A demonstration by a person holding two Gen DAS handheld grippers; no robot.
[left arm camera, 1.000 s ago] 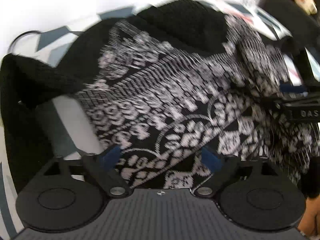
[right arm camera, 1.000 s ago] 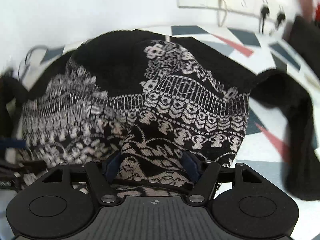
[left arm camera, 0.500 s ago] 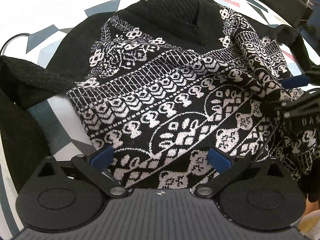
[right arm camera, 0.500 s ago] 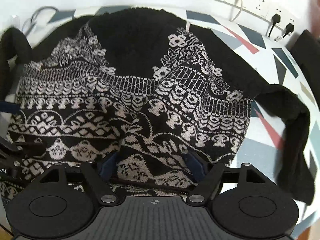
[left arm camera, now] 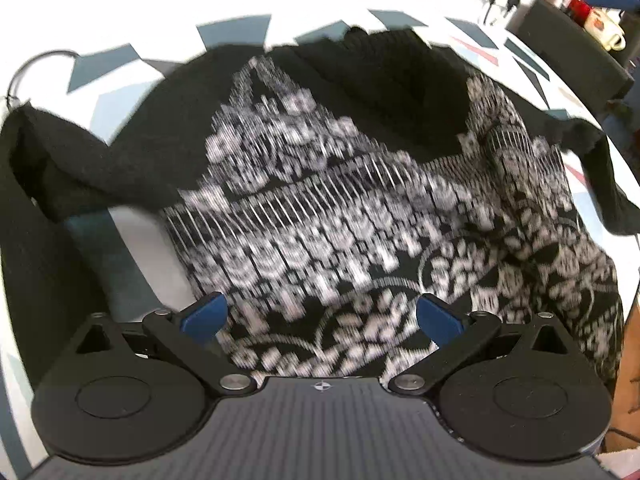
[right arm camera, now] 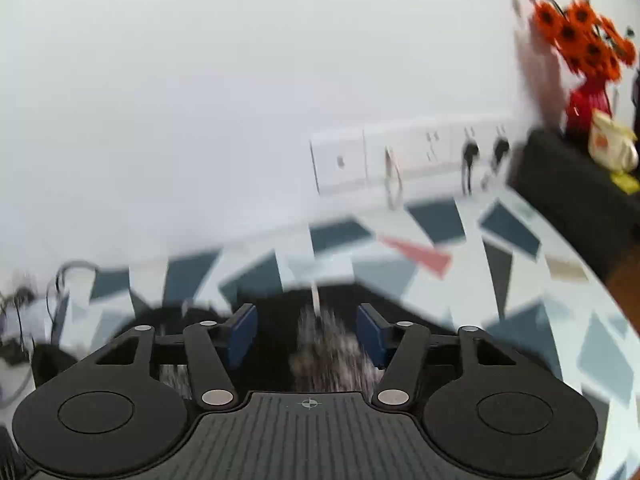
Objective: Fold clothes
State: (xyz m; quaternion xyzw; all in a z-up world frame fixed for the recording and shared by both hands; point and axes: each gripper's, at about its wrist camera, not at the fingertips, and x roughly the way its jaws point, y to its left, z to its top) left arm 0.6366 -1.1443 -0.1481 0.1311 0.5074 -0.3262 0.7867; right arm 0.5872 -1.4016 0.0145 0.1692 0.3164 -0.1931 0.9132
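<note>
A black sweater with white knitted patterns (left arm camera: 360,216) lies spread on a table with a geometric-print cloth (left arm camera: 232,32). Its black sleeves trail off at the left (left arm camera: 52,184) and right (left arm camera: 600,168). My left gripper (left arm camera: 318,316) is open and empty, just above the sweater's near hem. My right gripper (right arm camera: 306,340) is open and empty, raised and tilted up toward the wall, with only a blurred strip of the sweater (right arm camera: 324,344) showing between and below its fingers.
A white wall with a row of sockets and plugs (right arm camera: 412,160) stands behind the table. A black box (right arm camera: 576,184) with red flowers (right arm camera: 580,48) and a mug stands at the far right. A loose cable (left arm camera: 36,64) lies at the far left.
My right gripper has let go of the sweater's hem, lifted and swung up to face the wall. My left gripper stays open and has shifted slightly over the hem. Both views are blurred by motion.
</note>
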